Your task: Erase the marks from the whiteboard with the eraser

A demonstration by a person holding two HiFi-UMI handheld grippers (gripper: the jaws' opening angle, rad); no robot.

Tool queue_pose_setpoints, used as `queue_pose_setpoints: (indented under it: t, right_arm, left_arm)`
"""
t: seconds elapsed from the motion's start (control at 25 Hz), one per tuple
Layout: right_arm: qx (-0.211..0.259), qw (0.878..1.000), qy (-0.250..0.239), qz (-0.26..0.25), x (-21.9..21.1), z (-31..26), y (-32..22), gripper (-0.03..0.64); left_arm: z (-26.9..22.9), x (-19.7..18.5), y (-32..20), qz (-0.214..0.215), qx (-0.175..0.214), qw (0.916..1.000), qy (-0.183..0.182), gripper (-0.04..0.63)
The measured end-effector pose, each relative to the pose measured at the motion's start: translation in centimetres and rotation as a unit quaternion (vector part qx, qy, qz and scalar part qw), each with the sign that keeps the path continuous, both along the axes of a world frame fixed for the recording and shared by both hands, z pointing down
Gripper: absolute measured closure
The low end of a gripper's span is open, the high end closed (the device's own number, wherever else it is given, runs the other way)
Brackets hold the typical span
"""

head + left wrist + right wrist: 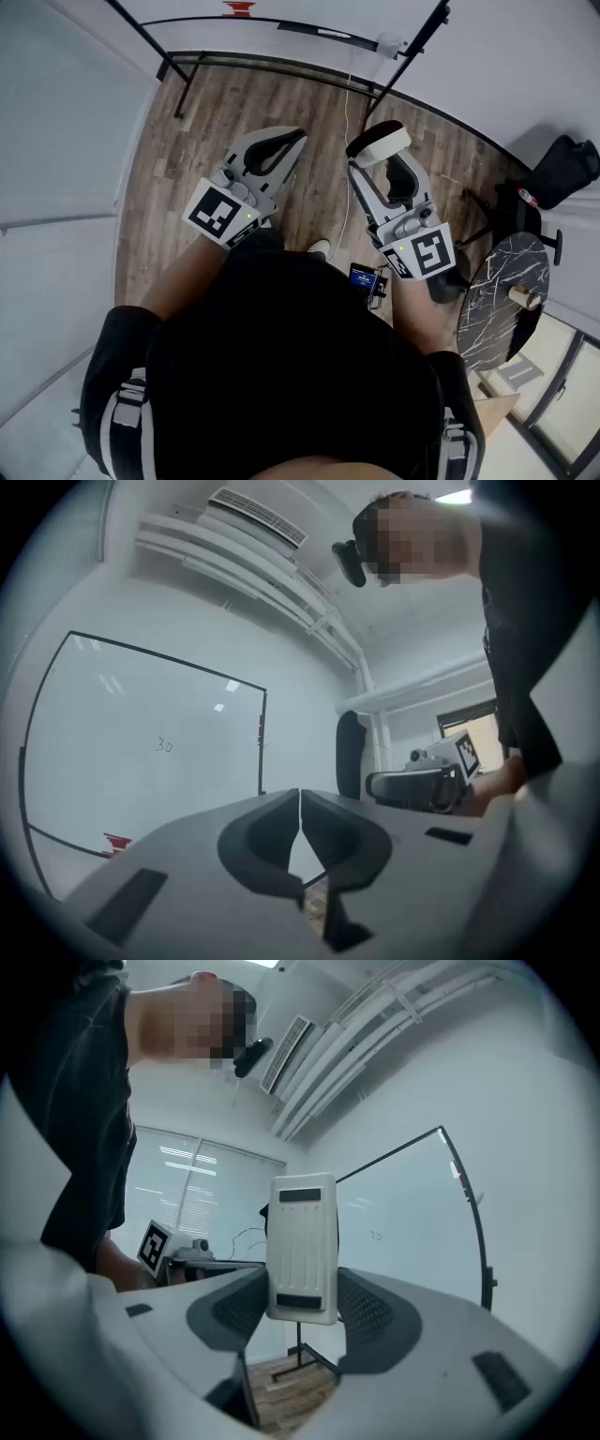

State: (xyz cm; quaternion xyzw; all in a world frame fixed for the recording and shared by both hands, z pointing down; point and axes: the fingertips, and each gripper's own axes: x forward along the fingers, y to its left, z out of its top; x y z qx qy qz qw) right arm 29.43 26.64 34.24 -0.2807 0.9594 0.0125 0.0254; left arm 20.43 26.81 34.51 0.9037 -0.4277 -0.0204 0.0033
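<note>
A: L side first. What's the left gripper (300, 810) doing?
B: Its jaws are pressed together, tips touching, nothing btwn them.
A: And the right gripper (302, 1299)?
B: Its jaws are clamped on the white rectangular plastic eraser (302, 1246). The eraser stands upright btwn them, w/ its top end well above the jaw tips.
A: Where's the board?
B: The black-framed whiteboard (141, 752) stands ahead of both grippers, on a black stand over the wood-plank floor (244, 112). The eraser is well apart from it, no contact.
A: Any marks on it?
B: One small handwritten mark (164, 745) near mid-board, reads approx "30". There's also a small red object (117, 842) at the board's bottom edge; can't tell what it is.
A: And the person?
B: The person wears a black top and holds both grippers out side by side, near each other, both pointing toward the board.
</note>
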Motion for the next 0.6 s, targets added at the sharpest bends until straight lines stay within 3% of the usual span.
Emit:
queue_pose_setpoints:
  t: [0.16, 0.6]
  right_arm:
    - [-0.006, 1.0, -0.006, 0.001, -3.2, 0.9, 1.9, 0.385]
    - [-0.014, 1.0, 0.009, -0.009, -8.7, 0.8, 2.3, 0.387]
  left_arm:
    - [0.5, -3.3, 2.2, -0.002, -0.005, 0.9999, -0.014, 0.588]
    - [0.6, -9.1, 3.2, -0.007, -0.005, 0.9999, 0.005, 0.588]
